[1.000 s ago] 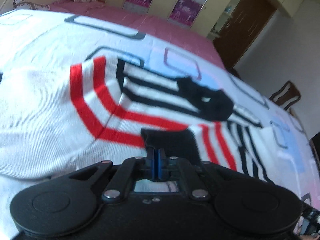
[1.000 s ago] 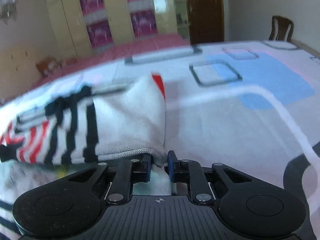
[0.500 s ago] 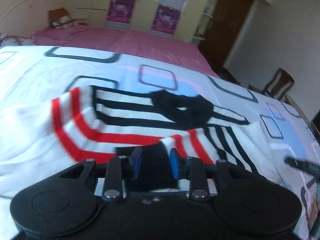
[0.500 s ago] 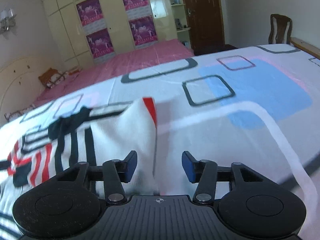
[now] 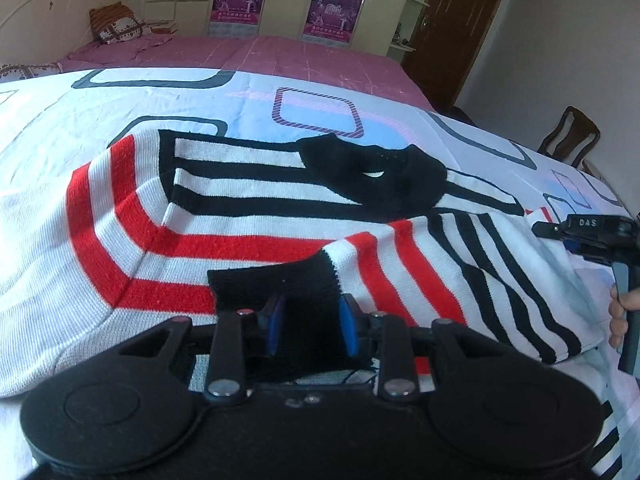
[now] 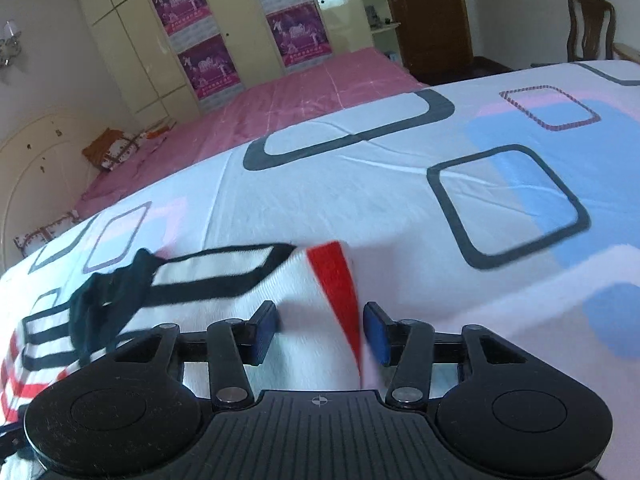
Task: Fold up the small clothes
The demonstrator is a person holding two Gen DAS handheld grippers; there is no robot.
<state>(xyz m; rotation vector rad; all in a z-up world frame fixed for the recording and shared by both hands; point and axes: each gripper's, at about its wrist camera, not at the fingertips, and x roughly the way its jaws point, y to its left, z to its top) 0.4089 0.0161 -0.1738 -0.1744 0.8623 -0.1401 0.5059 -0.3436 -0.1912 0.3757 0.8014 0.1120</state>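
Note:
A small white knitted sweater [image 5: 240,216] with red and black stripes and a black collar [image 5: 376,176] lies on the bed, both sleeves folded in across its body. My left gripper [image 5: 312,330] is open, its blue pads either side of the black sleeve cuff [image 5: 280,284] without pinching it. My right gripper [image 6: 320,332] is open over the sweater's folded right edge [image 6: 336,280], where a red stripe shows. The right gripper also shows at the right edge of the left wrist view [image 5: 588,236].
The sweater rests on a white bedsheet [image 6: 400,184] printed with grey, blue and pink squares. A pink bedspread [image 5: 248,52] lies beyond it, with pillows [image 5: 116,28] at the headboard. A wardrobe, a brown door [image 5: 456,20] and a wooden chair [image 5: 572,136] stand behind.
Both grippers have opened and let go: the left released the black cuff, the right released the sweater's folded edge. Both have pulled back a little and the cloth has settled flat.

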